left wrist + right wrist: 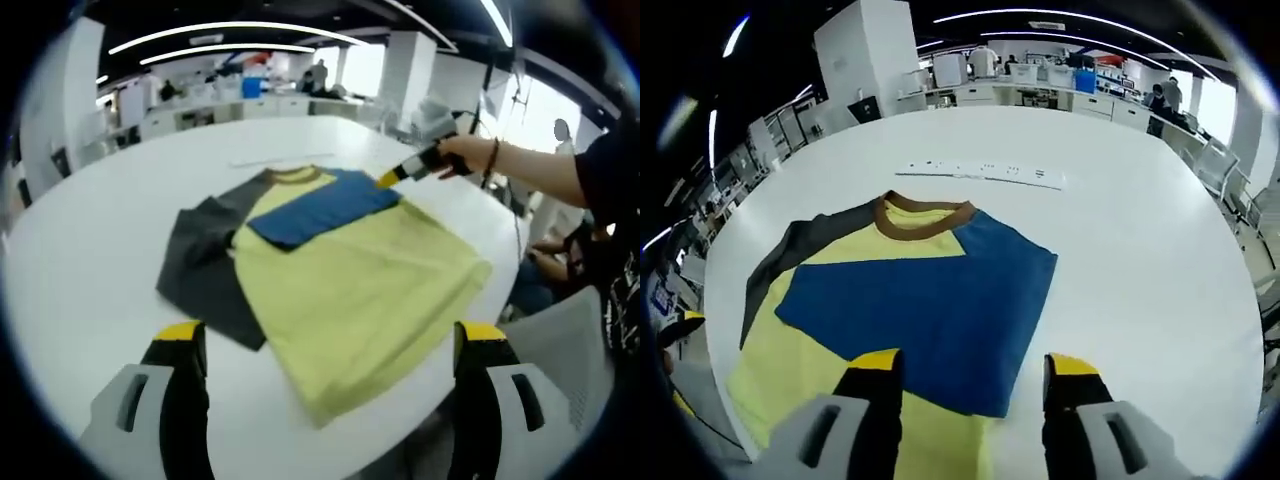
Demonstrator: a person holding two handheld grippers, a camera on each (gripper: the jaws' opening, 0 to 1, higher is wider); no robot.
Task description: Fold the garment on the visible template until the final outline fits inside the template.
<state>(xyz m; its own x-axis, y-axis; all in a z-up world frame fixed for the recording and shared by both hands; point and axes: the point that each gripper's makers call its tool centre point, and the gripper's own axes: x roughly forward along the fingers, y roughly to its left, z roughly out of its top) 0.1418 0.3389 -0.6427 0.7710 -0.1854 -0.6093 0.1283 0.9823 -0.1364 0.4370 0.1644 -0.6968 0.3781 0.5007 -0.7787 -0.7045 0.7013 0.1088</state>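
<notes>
Shirt [340, 270] lies flat on the table [90, 260] with one sleeve [940, 320] folded across (no template outline I can make out), both grippers [325, 345] [972, 368] gaping empty, so next pinch the grey sleeve [205, 265] and fold inward squarely.

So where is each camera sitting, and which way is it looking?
Left gripper view: rides on the left gripper, jaws open, at the shirt's bottom end, facing its collar; the person's hand holds the right gripper at the far side.
Right gripper view: rides on the right gripper, jaws open, looking down across the blue sleeve.
Both share the shirt on the white table.
</notes>
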